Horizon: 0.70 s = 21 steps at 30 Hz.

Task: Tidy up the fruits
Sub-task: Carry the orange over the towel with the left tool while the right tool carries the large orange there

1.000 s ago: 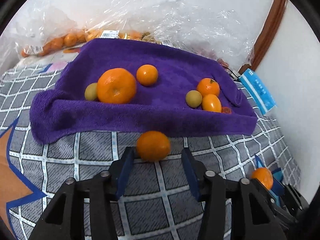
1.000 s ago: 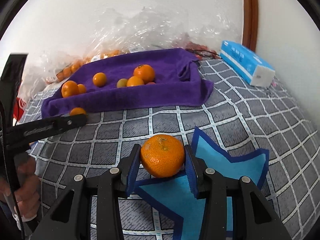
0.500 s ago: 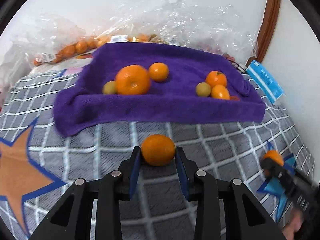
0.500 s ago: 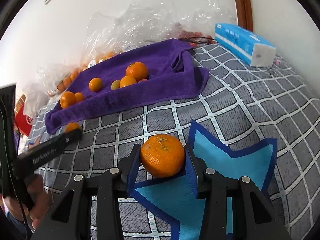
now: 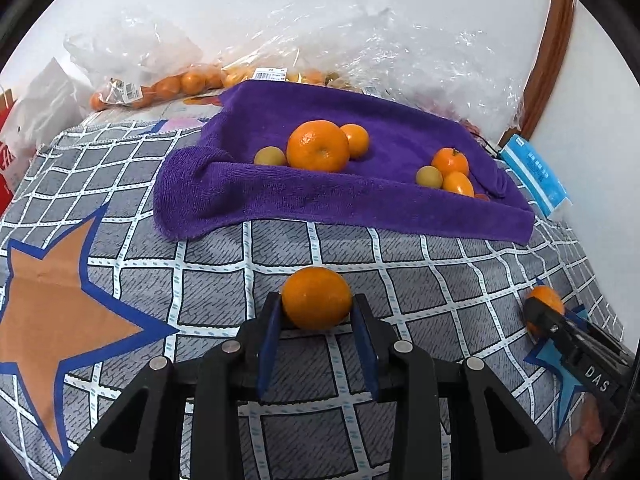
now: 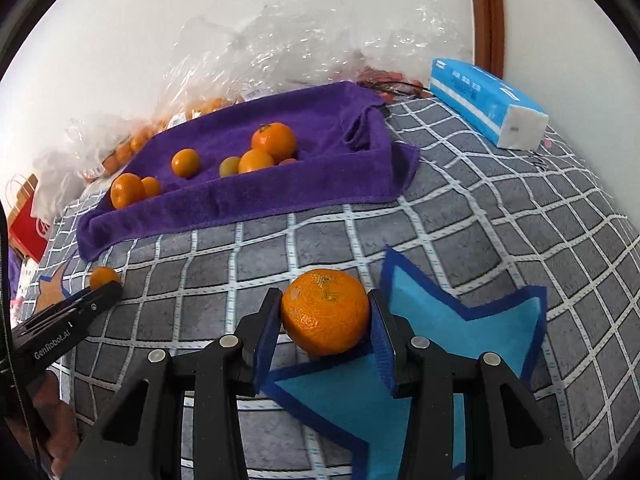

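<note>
Two tongs each grip one fruit above the checked bed cover: the left tongs (image 5: pixel 317 316) pinch a small mandarin (image 5: pixel 316 298), and the right tongs (image 6: pixel 325 322) pinch a bigger orange (image 6: pixel 325 311). I think a round fruit can slip out from such flat pads, or roll off the sloped purple towel (image 5: pixel 320 188) if it is let go near the edge.

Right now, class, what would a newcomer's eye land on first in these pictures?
Probably the two oranges held up front: the left gripper is clamped on a small orange, and the right gripper on a big orange. Beyond them, a purple towel holds more fruit.
</note>
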### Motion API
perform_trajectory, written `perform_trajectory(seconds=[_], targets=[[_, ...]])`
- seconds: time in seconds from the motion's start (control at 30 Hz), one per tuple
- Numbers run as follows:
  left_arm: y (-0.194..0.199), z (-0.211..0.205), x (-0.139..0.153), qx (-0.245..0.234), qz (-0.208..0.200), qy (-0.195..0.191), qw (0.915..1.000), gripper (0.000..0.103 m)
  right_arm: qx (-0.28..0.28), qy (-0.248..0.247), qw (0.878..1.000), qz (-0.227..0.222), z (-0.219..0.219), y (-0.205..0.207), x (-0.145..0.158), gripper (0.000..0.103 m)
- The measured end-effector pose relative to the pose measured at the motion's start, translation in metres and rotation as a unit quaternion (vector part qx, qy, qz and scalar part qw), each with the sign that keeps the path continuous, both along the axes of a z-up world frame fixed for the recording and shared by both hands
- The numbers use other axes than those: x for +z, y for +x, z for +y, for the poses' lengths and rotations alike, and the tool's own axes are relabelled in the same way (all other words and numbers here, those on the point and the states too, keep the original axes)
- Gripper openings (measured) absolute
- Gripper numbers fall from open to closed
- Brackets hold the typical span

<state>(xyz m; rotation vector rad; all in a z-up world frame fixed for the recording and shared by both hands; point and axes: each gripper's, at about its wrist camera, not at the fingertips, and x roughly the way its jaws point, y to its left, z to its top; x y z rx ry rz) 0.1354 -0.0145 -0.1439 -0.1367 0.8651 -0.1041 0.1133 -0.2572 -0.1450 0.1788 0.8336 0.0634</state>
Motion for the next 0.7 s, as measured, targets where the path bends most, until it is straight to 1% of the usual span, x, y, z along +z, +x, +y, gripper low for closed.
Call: perform_trajectory(seconds=[0.23, 0.33, 0.53, 0.7], targets=[[0.001, 0.007, -0.001, -0.001, -0.002, -0.031, 0.9995, 0.033, 0.028, -0.023, 0.999, -0.001, 0.032, 0.016, -0.001, 0.042], [0.001, 0.009, -0.001, 0.001, -0.002, -0.043, 0.9991, 0.033, 0.022, -0.019, 1.0, 0.001, 0.032, 0.02, -0.002, 0.042], [0.001, 0.009, -0.001, -0.001, -0.002, -0.044, 0.999, 0.033, 0.017, -0.025, 1.0, -0.005, 0.031, 0.017, -0.001, 0.042], [0.001, 0.014, -0.001, -0.001, -0.004, -0.061, 0.9981, 0.033, 0.013, -0.028, 0.999, -0.007, 0.032, 0.016, 0.0, 0.042]])
